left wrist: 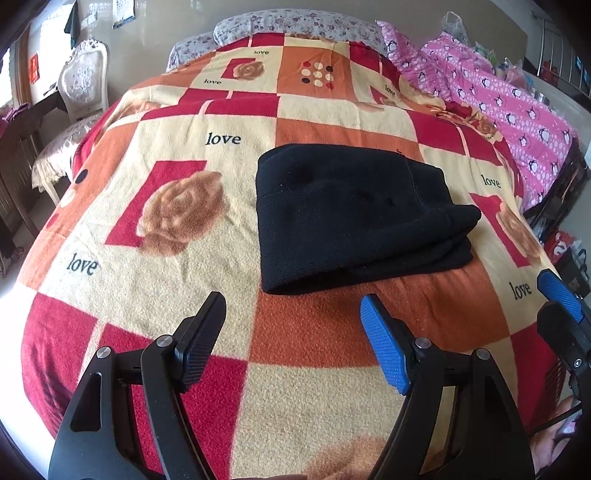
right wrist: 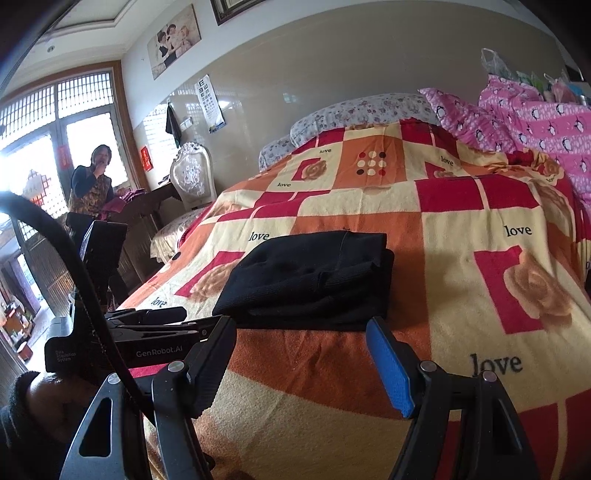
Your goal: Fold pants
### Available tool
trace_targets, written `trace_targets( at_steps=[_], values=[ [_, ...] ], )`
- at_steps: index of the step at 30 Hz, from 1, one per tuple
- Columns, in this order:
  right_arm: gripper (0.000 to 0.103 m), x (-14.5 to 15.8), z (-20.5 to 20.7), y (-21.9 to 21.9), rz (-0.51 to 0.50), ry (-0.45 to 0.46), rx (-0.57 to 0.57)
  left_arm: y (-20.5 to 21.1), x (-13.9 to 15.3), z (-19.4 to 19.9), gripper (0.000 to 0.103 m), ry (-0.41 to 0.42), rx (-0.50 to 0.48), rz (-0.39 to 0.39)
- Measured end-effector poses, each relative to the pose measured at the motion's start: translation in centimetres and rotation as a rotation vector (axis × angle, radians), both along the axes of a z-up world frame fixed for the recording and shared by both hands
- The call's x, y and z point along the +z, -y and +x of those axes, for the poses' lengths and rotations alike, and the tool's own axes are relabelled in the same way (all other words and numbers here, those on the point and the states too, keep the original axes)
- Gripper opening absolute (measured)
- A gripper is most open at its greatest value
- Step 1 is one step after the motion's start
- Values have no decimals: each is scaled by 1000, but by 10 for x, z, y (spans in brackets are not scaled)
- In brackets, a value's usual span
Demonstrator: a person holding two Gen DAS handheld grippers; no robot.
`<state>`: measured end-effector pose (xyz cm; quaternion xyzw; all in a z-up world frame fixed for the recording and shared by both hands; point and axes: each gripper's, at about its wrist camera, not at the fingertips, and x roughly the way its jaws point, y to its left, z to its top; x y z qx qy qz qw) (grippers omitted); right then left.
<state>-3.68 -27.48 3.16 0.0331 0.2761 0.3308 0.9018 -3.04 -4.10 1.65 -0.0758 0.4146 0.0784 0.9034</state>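
Pants lie folded into a compact black stack mid-blanket, fold apparently complete; left gripper and right gripper hover near, jaws wide, holding nothing.

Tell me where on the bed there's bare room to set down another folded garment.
Free: the blanket left of the folded pants, and the near strip between pants and the open left gripper. Beyond the pants up to the pillows is bare too. Crowded: the right edge, under the pink quilt.
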Motion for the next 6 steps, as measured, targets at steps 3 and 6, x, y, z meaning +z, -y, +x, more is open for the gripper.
trace_targets(
  at_steps=[3, 6],
  values=[
    [71, 2, 1, 2, 7, -1, -6, 1, 1, 1, 76, -1, -2, 6],
    [71, 5, 3, 3, -1, 7, -10, 1, 0, 1, 76, -6, -4, 8]
  ],
)
